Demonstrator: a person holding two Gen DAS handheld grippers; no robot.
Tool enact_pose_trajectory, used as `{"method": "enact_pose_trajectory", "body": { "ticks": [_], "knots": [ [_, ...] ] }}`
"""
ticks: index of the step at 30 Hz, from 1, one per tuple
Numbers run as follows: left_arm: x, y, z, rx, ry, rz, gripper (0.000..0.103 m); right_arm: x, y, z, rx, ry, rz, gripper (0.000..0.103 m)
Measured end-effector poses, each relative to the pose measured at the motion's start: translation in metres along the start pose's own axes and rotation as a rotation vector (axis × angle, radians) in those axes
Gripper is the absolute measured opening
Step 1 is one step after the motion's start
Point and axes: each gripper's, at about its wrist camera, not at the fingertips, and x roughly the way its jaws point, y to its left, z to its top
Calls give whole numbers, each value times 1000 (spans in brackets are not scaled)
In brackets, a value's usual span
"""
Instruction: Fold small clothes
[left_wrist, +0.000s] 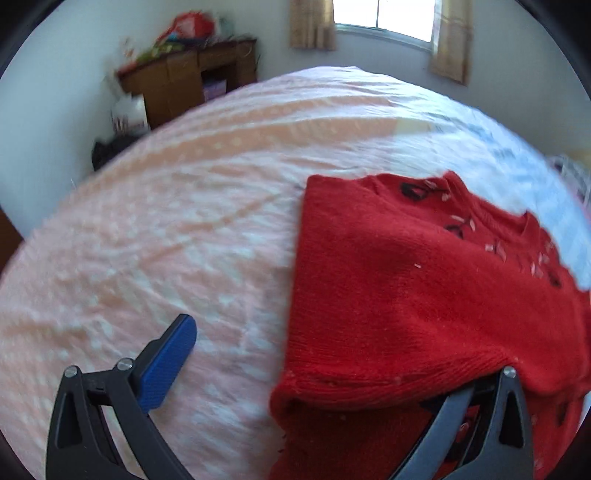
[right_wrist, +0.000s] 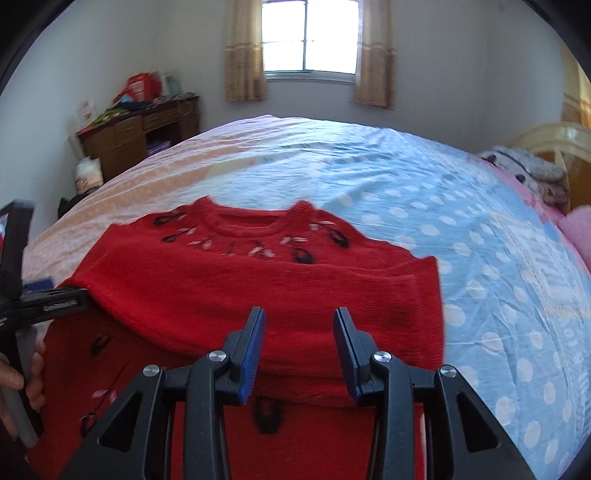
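Daylight from the window (right_wrist: 310, 37) far ahead of the grippers blows out white (no pane detail). Left view smears with motion blur; fisheye edges bend and darken.

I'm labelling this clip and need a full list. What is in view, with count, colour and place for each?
sweater: one, red with dark and pale trim near the collar, on the bed, lower part folded up.
bed sheet: one, peach on the left side, blue with white dots on the right, covers the bed.
desk: one, brown wood, far left by the wall, cluttered on top.
window: one, bright, far wall, a beige curtain on each side.
plush toy: one, grey, far right edge of the bed.
left gripper: black, blue pads, at the sweater's left edge.
right gripper: black, blue pads, fingers apart above the sweater's fold.
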Motion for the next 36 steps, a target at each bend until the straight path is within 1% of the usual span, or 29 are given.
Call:
{"method": "enact_pose_trajectory", "body": {
  "ticks": [1, 3, 4, 6, 7, 10, 11, 13, 14, 15, 16, 17, 18, 19, 20, 21, 22, 24, 25, 26, 27, 28, 29, 31, 32, 33, 36],
  "knots": [
    [-1, 3, -2, -6, -6, 0, 103, 7, -8, -1, 14, 11, -12, 39],
    [-11, 5, -12, 20, -39, 45, 103, 24, -18, -8, 21, 72, -47, 39],
    [-17, 8, -18, 22, -59, 61, 103, 32, -26, -14, 49, 107, -37, 39],
    [-27, 16, -30, 19, -95, 75, 103, 27, -36, -12, 94, 89, -14, 39],
    [-27, 20, -32, 13, -93, 64, 103, 27, -39, -12, 105, 91, -32, 39],
    [-23, 28, -32, -10, -59, 22, 103, 21, -47, -15, 152, 80, -29, 39],
    [-24, 28, -31, -6, -52, 21, 103, 18, -50, -16, 159, 77, -45, 39],
    [-28, 27, -34, 4, -59, 22, 103, 10, -59, -24, 175, 83, -107, 39],
    [-30, 27, -39, 9, -64, 17, 103, 9, -67, -29, 201, 97, -100, 45],
    [-33, 28, -45, 14, -76, 6, 103, 4, -80, -36, 261, 101, -55, 48],
    [-36, 28, -48, 19, -86, -1, 103, 0, -87, -39, 292, 104, -43, 54],
    [-40, 30, -52, 22, -94, -15, 103, -3, -92, -41, 310, 102, -32, 55],
    [-42, 32, -54, 20, -94, -23, 103, -10, -92, -41, 310, 94, -31, 55],
    [-44, 34, -56, 18, -92, -28, 103, -15, -91, -41, 301, 83, -48, 55],
    [-45, 36, -58, 20, -86, -17, 103, -23, -86, -39, 285, 58, -84, 55],
    [-45, 36, -62, 32, -81, 14, 103, -28, -81, -36, 268, 32, -100, 55],
    [-46, 36, -64, 41, -82, 25, 103, -36, -75, -31, 247, -4, -116, 55],
    [-52, 38, -68, 50, -96, 10, 103, -43, -65, -19, 214, -47, -146, 55],
    [-54, 39, -69, 48, -99, 2, 103, -43, -59, -12, 190, -54, -142, 55],
    [-54, 40, -71, 46, -99, -1, 103, -40, -54, -8, 167, -51, -124, 53],
    [-51, 40, -70, 46, -97, 7, 103, -35, -47, -4, 140, -45, -105, 50],
    [-49, 39, -71, 48, -100, 12, 103, -27, -38, -1, 99, -24, -82, 39],
    [-48, 37, -71, 52, -109, 20, 103, -20, -32, -2, 77, -3, -68, 34],
    [-46, 34, -75, 65, -128, 33, 103, 8, -27, -12, 58, 82, -50, 34],
    [-46, 34, -75, 67, -135, 33, 103, 20, -27, -21, 59, 113, -61, 35],
    [-44, 34, -75, 64, -138, 29, 103, 23, -26, -23, 52, 84, -68, 35],
    [-45, 36, -76, 57, -142, 17, 103, 22, -27, -18, 50, 108, -74, 35]
  ]
}}
